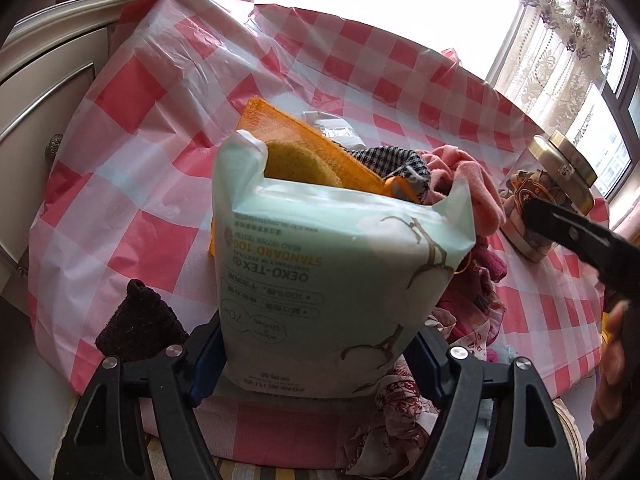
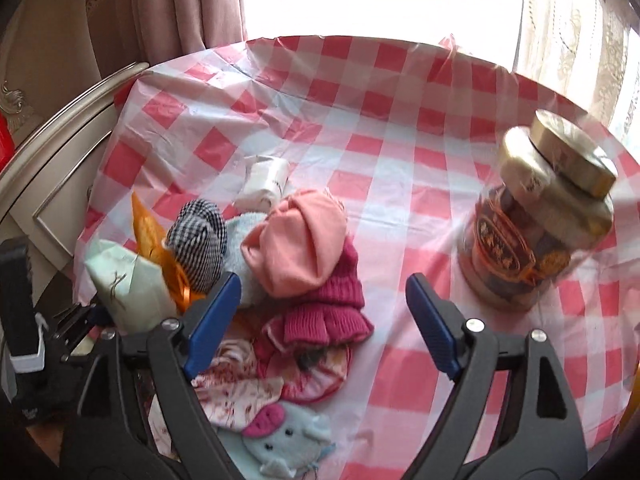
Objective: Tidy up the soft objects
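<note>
Red-and-white checked plastic tablecloth [image 2: 360,128] over table by bright window. Left gripper [image 1: 312,356] clamps pale green plastic pack [image 1: 336,276], print reading "OEKO-TEX STANDARD 100" upside down, "70". Orange mesh bag [image 1: 280,128] and houndstooth cloth [image 1: 384,160] just behind pack. Right gripper [image 2: 324,332] released, nothing between jaws, above heap: peach cloth [image 2: 300,240], magenta knit hat [image 2: 332,304], grey plush elephant [image 2: 288,440]. Gold-lidded clear jar [image 2: 536,220] stands apart, label unreadable.

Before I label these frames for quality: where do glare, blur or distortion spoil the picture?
Left wrist view: the window is blown out white, and fisheye bends the cabinet. Right wrist view: same glare at the top, and the jar is smeared by motion blur while the pink hat stays fairly sharp.
</note>
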`<state>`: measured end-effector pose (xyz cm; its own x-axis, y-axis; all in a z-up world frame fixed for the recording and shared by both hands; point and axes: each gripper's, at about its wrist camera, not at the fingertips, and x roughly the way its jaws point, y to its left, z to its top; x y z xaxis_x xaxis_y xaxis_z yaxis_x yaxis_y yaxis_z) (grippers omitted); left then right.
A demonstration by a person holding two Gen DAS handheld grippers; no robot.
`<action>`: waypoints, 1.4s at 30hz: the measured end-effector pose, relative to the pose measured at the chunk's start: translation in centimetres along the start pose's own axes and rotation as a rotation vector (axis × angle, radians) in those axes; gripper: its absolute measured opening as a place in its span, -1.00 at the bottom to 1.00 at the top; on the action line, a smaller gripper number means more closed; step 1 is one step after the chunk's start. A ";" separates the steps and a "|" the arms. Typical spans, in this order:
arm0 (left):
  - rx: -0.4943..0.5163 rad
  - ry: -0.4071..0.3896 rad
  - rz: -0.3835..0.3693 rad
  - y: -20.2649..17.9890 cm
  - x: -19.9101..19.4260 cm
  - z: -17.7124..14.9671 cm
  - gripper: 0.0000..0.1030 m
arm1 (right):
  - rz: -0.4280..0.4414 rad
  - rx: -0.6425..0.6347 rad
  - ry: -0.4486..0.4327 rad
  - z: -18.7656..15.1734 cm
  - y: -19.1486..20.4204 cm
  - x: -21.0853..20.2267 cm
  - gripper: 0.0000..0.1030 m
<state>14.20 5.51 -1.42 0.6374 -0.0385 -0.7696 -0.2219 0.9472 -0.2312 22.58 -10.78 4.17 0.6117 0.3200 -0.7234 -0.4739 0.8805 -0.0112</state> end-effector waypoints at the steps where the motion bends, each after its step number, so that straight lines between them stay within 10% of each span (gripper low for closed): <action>1: -0.001 -0.011 -0.001 0.0 -0.2 0.0 0.50 | -0.010 -0.017 0.000 0.5 0.3 0.8 0.67; 7: 0.013 -0.081 -0.002 -0.3 -1.6 -0.2 0.50 | -0.052 -0.069 0.037 1.3 1.1 5.3 0.62; 9: 0.017 -0.084 -0.001 -0.4 -1.6 -0.2 0.50 | -0.053 -0.079 0.047 1.0 1.2 6.0 -0.23; 10: 0.016 -0.087 -0.001 -0.4 -1.6 -0.1 0.50 | -0.058 -0.076 0.049 0.8 1.1 6.1 -0.31; 20: 0.015 -0.110 -0.001 -0.4 -2.1 -0.5 0.50 | -0.037 0.017 -0.163 -0.4 -0.2 0.4 -0.58; 28: 0.021 -0.122 0.004 -0.7 -2.5 -0.6 0.50 | -0.007 0.041 -0.154 -2.0 -1.0 -1.9 -0.75; 29: 0.024 -0.121 0.005 -0.7 -2.5 -0.7 0.50 | -0.008 0.032 -0.135 -1.9 -0.9 -1.7 -0.71; 31: 0.029 -0.126 0.008 -0.8 -2.7 -0.7 0.50 | -0.012 0.019 -0.103 -1.2 -0.6 -1.0 0.08; 32: 0.030 -0.129 0.009 -0.8 -2.8 -0.7 0.50 | -0.010 0.021 -0.107 -0.9 -0.5 -0.9 0.86; 35: 0.027 -0.129 0.009 -0.8 -2.7 -0.7 0.50 | -0.039 -0.033 -0.080 0.3 0.3 0.8 0.95; 40: 0.026 -0.129 0.008 -0.8 -2.7 -0.8 0.50 | 0.015 -0.081 0.043 1.8 1.1 5.4 0.63; 42: 0.024 -0.129 0.008 -0.8 -2.6 -0.8 0.50 | 0.027 -0.094 0.080 1.5 1.0 6.7 -0.37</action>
<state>12.13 4.63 0.35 0.7254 0.0088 -0.6883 -0.2105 0.9549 -0.2096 27.12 -7.20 0.38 0.5472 0.3106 -0.7773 -0.5492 0.8340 -0.0533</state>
